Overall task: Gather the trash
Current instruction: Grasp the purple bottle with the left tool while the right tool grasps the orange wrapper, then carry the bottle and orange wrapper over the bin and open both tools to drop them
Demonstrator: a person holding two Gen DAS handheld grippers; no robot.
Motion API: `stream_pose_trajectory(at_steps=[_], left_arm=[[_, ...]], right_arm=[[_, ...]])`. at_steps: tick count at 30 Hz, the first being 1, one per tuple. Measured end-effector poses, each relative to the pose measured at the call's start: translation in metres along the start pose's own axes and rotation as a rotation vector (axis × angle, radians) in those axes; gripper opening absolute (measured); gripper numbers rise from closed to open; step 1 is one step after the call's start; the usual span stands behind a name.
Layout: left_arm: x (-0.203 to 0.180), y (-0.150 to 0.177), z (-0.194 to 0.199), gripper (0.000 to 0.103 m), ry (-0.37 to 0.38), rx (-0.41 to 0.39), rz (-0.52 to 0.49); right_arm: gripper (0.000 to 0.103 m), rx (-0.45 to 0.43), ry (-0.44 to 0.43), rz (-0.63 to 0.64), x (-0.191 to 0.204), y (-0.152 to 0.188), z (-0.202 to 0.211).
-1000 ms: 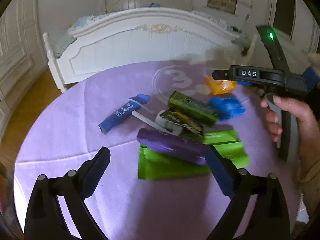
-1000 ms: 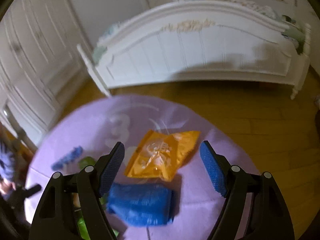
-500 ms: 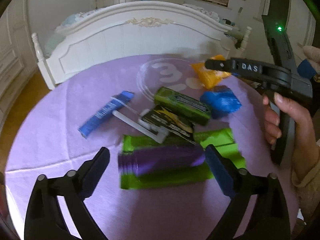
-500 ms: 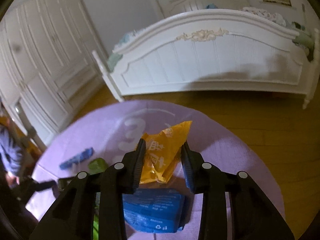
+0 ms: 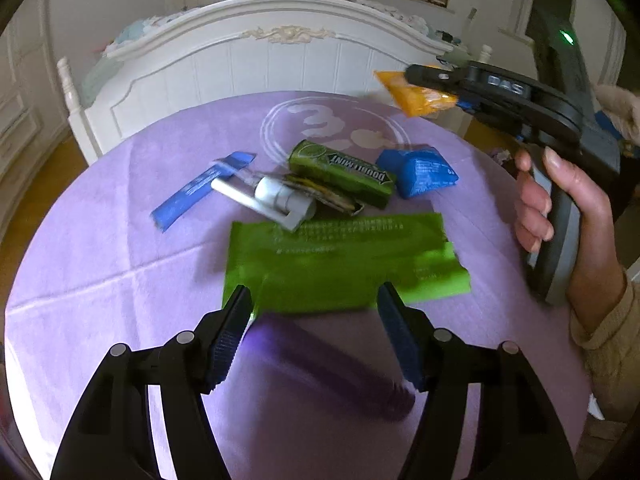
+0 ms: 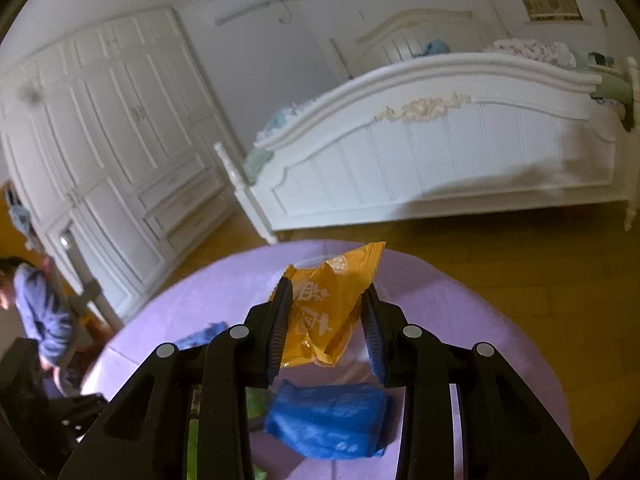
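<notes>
Two grippers at work: my right gripper (image 6: 326, 330) pinches the orange wrapper (image 6: 326, 312) above the tabletop (image 5: 100, 280), where it could slip from the thin hold, while my left gripper (image 5: 316, 336), half-closing, straddles the blurred purple roll (image 5: 320, 364), which could roll away.

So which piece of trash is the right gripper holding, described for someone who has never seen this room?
On the round purple tablecloth before the white bed, the right gripper is shut on the orange wrapper, lifted clear of the cloth. It is the only orange piece, crinkled with white print; the blue packet below it lies flat.
</notes>
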State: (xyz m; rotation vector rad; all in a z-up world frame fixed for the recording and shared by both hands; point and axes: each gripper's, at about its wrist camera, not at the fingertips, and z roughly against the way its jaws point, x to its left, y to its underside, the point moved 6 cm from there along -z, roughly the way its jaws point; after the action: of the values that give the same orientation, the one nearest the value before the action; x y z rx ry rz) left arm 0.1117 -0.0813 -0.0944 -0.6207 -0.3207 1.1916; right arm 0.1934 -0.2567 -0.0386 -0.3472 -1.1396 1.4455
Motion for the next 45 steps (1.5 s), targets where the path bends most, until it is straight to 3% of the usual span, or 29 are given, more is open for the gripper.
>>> stream_pose_trajectory(at_steps=[7, 11, 13, 15, 16, 29, 37, 45], left_arm=[[0.011, 0.018, 0.009, 0.07, -0.038, 0.013, 0.065], [0.009, 0.018, 0.008, 0.066, -0.068, 0.013, 0.078], [0.007, 0.017, 0.009, 0.044, -0.07, 0.004, 0.09], [0.01, 0.018, 0.012, 0.03, -0.068, -0.008, 0.122], [0.012, 0.018, 0.013, 0.027, -0.058, -0.016, 0.141], [0.035, 0.028, 0.068, 0.025, -0.015, -0.141, 0.237], [0.089, 0.05, 0.124, 0.025, -0.062, -0.238, 0.337], [0.159, 0.097, 0.167, 0.025, -0.139, -0.31, 0.485]], right_arm=[[0.035, -0.041, -0.073, -0.029, 0.026, 0.017, 0.044], [0.035, -0.049, -0.107, -0.041, 0.046, 0.031, 0.076], [0.035, -0.039, -0.112, -0.029, 0.055, 0.038, 0.089], [0.035, -0.027, -0.105, -0.014, 0.061, 0.042, 0.095], [0.035, -0.02, -0.099, -0.003, 0.064, 0.045, 0.099], [0.035, 0.048, -0.157, 0.074, 0.115, 0.058, 0.106], [0.035, 0.129, -0.25, 0.167, 0.188, 0.069, 0.087], [0.035, 0.252, -0.363, 0.251, 0.273, 0.092, 0.05]])
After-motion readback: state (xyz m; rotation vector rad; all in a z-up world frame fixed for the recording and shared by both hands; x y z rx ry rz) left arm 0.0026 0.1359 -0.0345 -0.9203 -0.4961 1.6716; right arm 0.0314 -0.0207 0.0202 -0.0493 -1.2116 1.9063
